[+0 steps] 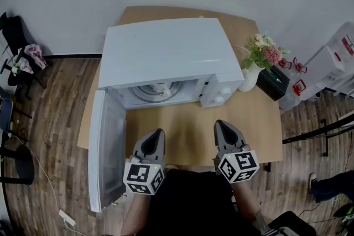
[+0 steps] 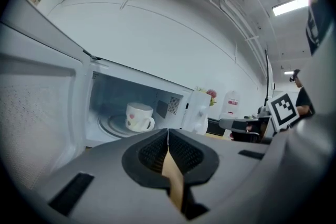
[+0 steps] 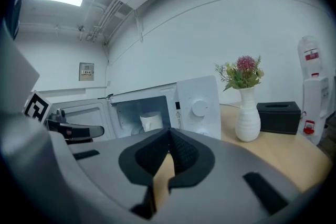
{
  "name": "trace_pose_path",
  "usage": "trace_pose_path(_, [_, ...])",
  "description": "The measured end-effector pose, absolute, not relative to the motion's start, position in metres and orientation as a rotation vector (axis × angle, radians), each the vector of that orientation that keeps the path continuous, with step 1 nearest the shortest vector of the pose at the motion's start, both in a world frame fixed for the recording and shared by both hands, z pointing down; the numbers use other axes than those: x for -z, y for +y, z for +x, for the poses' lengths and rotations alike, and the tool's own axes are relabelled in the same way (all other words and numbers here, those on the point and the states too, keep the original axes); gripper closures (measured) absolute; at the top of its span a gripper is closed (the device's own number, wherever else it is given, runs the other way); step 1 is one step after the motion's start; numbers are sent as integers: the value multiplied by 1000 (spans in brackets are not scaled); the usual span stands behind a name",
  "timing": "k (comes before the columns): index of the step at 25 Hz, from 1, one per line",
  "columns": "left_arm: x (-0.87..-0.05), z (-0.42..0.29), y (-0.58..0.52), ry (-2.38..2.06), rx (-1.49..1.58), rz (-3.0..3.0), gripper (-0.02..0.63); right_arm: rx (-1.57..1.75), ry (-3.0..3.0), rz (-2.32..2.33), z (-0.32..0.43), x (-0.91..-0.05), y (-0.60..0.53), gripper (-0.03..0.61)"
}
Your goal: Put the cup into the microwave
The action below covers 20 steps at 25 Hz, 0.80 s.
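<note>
A white cup (image 2: 138,116) with a small red heart stands on the glass turntable inside the white microwave (image 1: 166,50). In the head view the cup (image 1: 159,87) shows just inside the cavity; the right gripper view shows the cup (image 3: 151,122) too. The microwave door (image 1: 105,152) hangs wide open to the left. Both grippers hover over the wooden table in front of the oven. My left gripper (image 1: 157,132) is shut with nothing between its jaws. My right gripper (image 1: 223,124) is shut and empty as well, well back from the cup.
A white vase of flowers (image 1: 255,63) and a black box (image 1: 272,82) stand on the table (image 1: 188,127) to the right of the microwave. Water bottles (image 1: 334,61) stand further right on the floor. The open door fills the left side.
</note>
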State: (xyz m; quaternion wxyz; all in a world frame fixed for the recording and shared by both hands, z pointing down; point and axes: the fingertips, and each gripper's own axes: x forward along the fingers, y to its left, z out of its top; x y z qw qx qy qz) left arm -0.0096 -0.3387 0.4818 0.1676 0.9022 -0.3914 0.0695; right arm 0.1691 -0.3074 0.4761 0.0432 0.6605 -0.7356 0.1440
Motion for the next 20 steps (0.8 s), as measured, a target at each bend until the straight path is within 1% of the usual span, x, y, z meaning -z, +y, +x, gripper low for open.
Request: trace_pose_path(20, [-487, -17, -338, -1178, -215, 2543, 607, -523, -2258, 1981, 158, -496, -313, 586])
